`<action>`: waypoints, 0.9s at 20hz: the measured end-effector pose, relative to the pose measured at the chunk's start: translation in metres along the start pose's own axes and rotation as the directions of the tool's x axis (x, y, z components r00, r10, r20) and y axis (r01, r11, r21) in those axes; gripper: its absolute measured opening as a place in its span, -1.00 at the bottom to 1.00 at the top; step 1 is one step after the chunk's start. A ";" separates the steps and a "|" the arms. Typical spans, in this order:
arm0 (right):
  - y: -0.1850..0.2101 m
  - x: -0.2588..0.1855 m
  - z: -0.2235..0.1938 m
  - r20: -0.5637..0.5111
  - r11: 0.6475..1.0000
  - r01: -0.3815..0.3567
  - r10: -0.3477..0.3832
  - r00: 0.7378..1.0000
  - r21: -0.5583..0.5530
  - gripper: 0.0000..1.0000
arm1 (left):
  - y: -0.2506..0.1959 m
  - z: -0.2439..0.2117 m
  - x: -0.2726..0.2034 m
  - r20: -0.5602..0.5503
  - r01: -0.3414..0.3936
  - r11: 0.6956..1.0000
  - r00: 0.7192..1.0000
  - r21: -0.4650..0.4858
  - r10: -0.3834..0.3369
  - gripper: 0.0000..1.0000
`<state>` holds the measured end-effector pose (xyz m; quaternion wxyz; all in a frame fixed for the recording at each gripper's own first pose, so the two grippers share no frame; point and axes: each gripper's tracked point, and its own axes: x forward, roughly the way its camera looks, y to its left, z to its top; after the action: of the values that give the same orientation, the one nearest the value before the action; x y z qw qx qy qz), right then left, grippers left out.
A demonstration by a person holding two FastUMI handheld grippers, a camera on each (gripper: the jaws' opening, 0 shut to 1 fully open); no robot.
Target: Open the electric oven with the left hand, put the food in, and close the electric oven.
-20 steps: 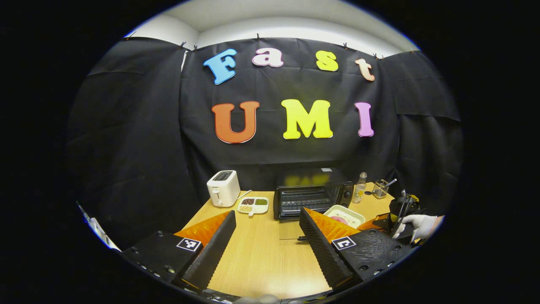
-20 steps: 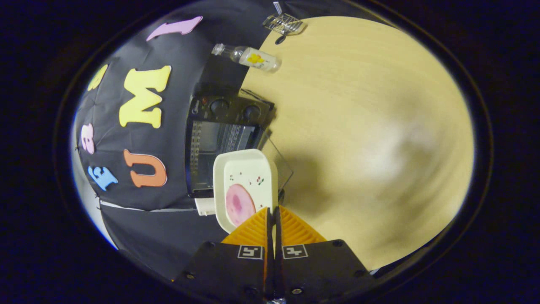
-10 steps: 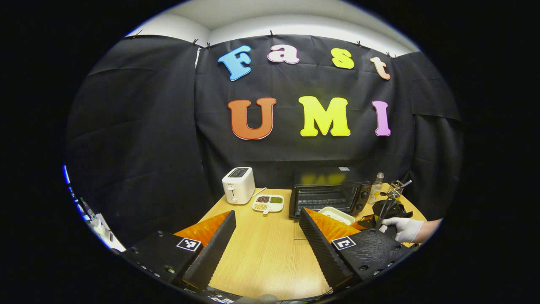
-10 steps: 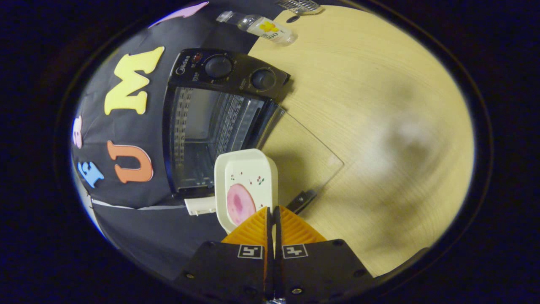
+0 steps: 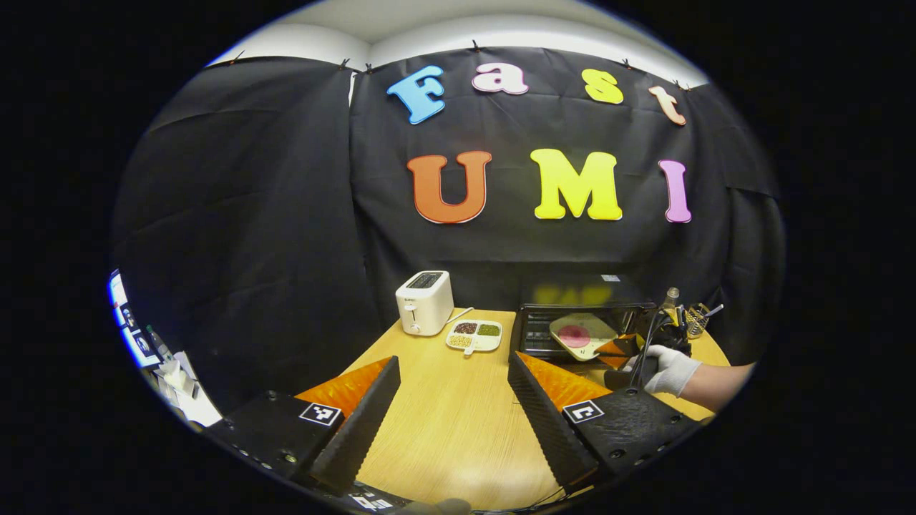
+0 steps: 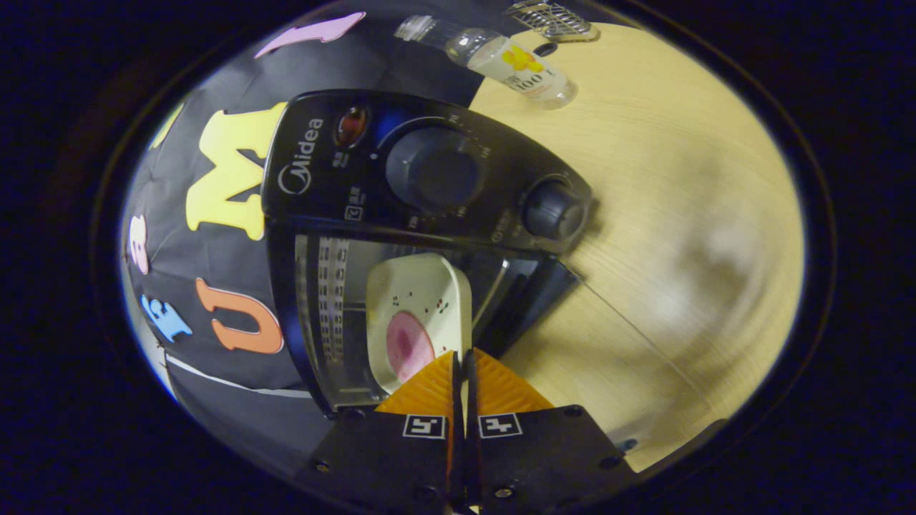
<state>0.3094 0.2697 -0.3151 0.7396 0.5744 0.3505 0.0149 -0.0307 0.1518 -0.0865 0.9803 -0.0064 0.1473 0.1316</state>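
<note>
Two grippers, one tray at the oven mouth

Right gripper [image 6: 461,361], bottom centre of the right gripper view, pinches the rim of the cream rectangular tray [image 6: 422,304] carrying a pink round slice of food [image 6: 405,345], tilted inside the black electric oven [image 6: 429,179] opening. Left gripper [image 5: 451,379] hangs wide apart, holding nothing, lower middle of the left gripper view, over the pale wooden table [image 5: 451,436]; a white toaster [image 5: 425,302] stands mid-frame

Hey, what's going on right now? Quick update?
Left gripper open, idle over table. Right gripper clamped on tray of food, at the open oven mouth. Nothing blocking.
</note>
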 end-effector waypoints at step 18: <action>0.037 -0.080 0.010 0.018 0.967 -0.155 0.162 0.987 -0.202 0.70 | 0.007 0.002 -0.003 0.027 0.057 0.998 0.998 -0.029 -0.057 0.94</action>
<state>0.2681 0.2401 -0.2422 0.7959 0.5236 0.2873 0.0993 -0.0350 0.1576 -0.0837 0.9853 -0.0234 0.1323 0.1058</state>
